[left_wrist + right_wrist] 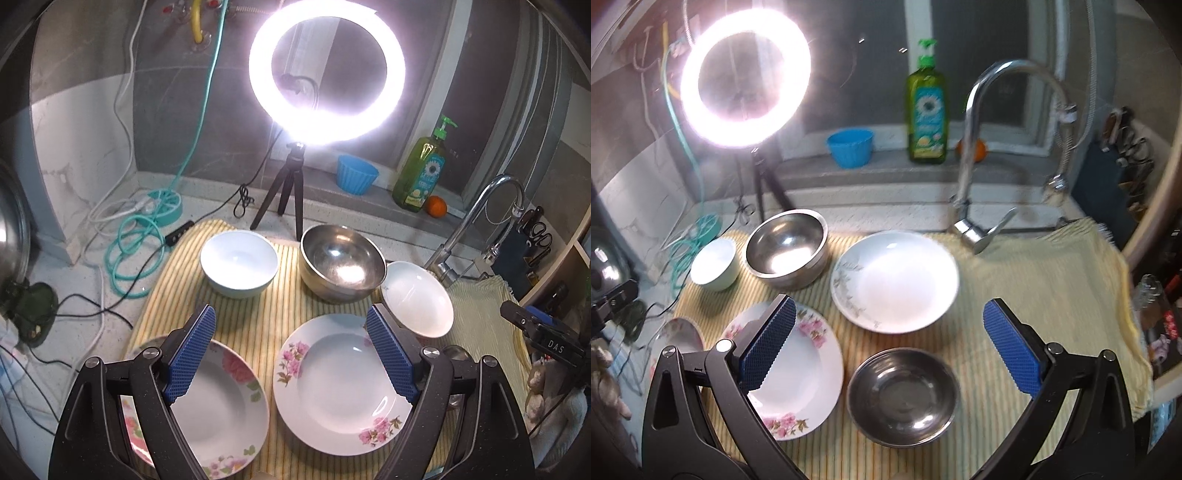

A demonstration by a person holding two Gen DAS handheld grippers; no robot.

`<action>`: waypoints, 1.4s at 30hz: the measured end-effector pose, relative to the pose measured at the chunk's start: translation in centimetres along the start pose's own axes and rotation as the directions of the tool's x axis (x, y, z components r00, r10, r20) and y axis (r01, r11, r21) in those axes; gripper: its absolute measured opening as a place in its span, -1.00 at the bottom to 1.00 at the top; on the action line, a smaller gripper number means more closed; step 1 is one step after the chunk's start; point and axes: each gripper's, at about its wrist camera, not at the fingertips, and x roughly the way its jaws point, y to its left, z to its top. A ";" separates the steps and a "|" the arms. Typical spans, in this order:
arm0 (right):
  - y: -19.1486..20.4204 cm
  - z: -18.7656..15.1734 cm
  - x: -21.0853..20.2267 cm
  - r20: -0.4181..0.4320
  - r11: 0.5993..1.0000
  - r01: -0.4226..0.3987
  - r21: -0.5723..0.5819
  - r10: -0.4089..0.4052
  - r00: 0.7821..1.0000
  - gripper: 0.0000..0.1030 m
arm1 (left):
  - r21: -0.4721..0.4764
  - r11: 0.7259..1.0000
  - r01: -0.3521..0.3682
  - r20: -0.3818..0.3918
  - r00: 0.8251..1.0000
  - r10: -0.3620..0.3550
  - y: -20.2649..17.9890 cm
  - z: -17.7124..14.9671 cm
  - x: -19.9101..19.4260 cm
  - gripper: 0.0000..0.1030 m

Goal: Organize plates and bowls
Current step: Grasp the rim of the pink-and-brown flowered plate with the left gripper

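On a yellow striped mat point(258, 317) stand a white bowl point(239, 263), a large steel bowl point(341, 266), a white plate with grey leaf print point(419, 297), a pink-flowered plate point(341, 386) and a rose-print plate point(221, 410). My left gripper point(291, 354) is open and empty, above the two flowered plates. In the right wrist view the mat point(1015, 295) also holds a small steel bowl point(903, 397), beside the pink-flowered plate point(798, 369), leaf-print plate point(895, 280), large steel bowl point(786, 254) and white bowl point(714, 266). My right gripper point(890, 347) is open and empty above the small steel bowl.
A lit ring light on a tripod point(327, 70) stands behind the mat. A faucet point(971, 147) rises at the back right. On the sill are a blue cup point(356, 173), a green soap bottle point(419, 173) and an orange point(437, 206). Cables point(129, 251) lie left.
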 end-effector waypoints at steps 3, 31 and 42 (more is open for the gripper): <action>0.1 0.0 1.3 -0.033 0.997 -0.073 -0.022 0.072 0.997 1.00 | -0.009 1.000 0.005 -0.035 0.999 -0.005 0.2 -0.8 0.4 0.61; 5.0 0.2 14.6 -0.503 0.872 -0.474 -0.121 0.358 0.787 -0.10 | -0.339 0.939 0.055 -0.300 0.940 -0.163 0.1 -11.8 3.0 -0.55; 6.1 0.5 18.1 -0.563 0.865 -0.488 -0.114 0.349 0.749 -0.22 | -0.427 0.904 0.019 -0.295 0.942 -0.159 0.8 -13.9 3.7 -0.58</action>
